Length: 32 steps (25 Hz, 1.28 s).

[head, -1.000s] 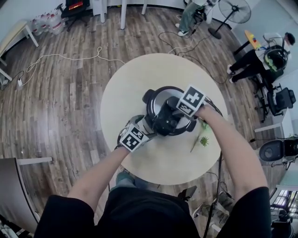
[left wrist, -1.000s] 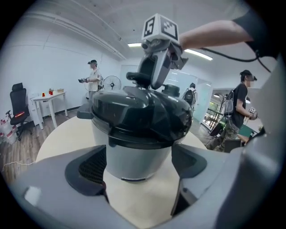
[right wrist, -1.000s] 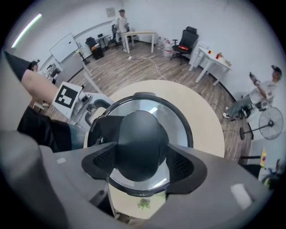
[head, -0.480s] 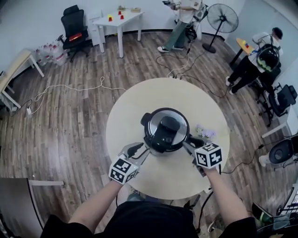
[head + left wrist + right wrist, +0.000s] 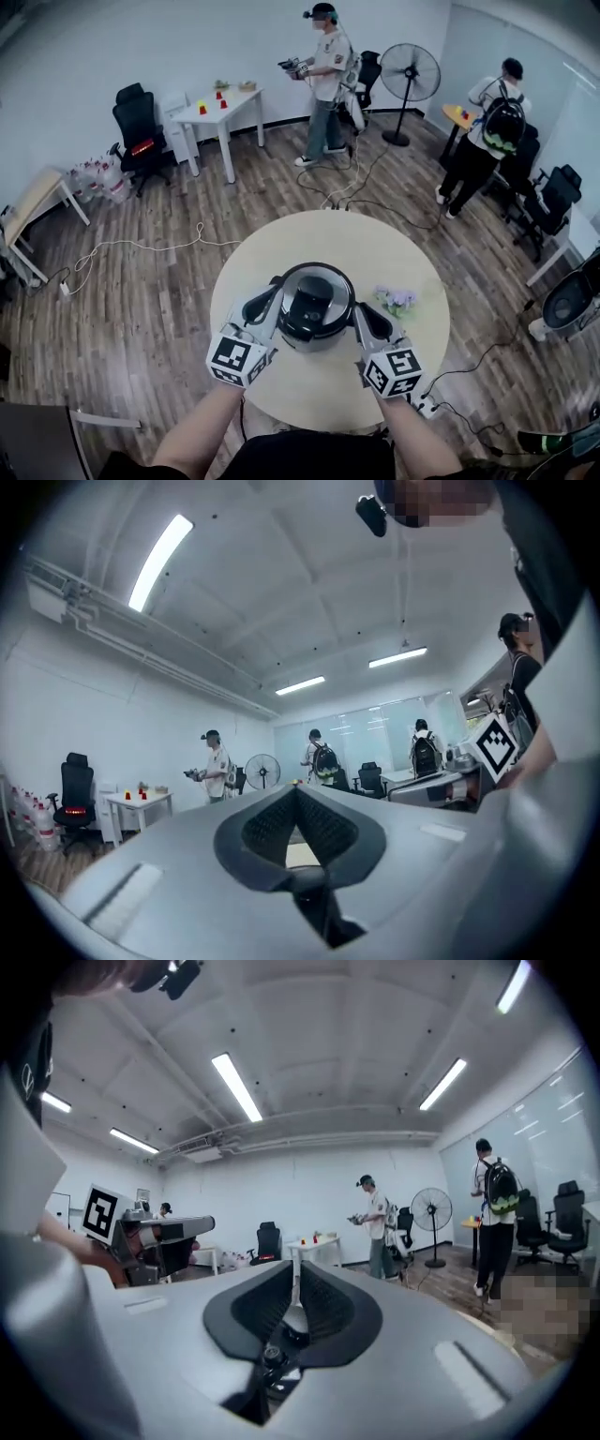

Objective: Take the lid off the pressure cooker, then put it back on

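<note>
Black top on the person, sleeves short. The left gripper and right gripper each carry a white cube printed with black square markers, with dark jaws out front. Up close, both have smooth grey shells and black ribbed pads, and the right has a small round screw at the base.

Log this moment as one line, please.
pressure cooker: closed, on round table | left tool: shut, empty | right tool: shut, empty
</note>
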Each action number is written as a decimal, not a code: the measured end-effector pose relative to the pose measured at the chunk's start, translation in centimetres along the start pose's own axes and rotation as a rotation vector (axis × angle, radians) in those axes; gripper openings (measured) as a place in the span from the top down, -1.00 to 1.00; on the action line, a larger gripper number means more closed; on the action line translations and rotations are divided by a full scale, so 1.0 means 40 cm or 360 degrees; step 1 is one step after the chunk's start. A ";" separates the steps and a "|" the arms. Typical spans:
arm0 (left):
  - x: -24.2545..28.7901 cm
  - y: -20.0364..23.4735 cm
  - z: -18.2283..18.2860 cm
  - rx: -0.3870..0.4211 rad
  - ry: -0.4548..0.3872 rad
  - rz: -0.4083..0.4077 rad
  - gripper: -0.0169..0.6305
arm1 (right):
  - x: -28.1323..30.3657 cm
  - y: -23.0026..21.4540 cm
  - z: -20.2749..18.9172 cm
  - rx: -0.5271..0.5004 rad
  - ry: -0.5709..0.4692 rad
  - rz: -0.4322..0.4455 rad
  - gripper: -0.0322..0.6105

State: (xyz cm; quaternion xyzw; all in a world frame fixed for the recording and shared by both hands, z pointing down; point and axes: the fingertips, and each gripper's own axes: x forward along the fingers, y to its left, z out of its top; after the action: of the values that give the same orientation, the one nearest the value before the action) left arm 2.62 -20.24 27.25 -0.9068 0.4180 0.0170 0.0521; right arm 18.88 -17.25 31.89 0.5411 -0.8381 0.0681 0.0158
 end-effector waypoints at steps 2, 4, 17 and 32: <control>0.011 -0.015 0.046 0.0025 -0.0057 0.0018 0.95 | -0.006 -0.007 0.047 -0.0069 -0.0090 -0.0036 0.81; 0.020 -0.031 0.078 0.0045 -0.0088 0.0035 0.95 | -0.020 -0.021 0.085 -0.0097 -0.0161 -0.0066 0.83; -0.026 -0.018 0.113 0.0088 -0.0114 0.0188 0.95 | -0.070 -0.087 0.144 -0.0110 -0.0298 -0.0155 0.88; -0.032 -0.005 0.083 0.0066 -0.0053 0.0191 0.95 | -0.066 -0.076 0.118 -0.0158 -0.0239 -0.0169 0.88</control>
State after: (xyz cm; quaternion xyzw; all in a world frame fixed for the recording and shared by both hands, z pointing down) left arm 1.97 -18.78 24.05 -0.8784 0.4710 0.0264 0.0768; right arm 22.96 -16.71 27.24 0.5868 -0.8094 -0.0153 -0.0168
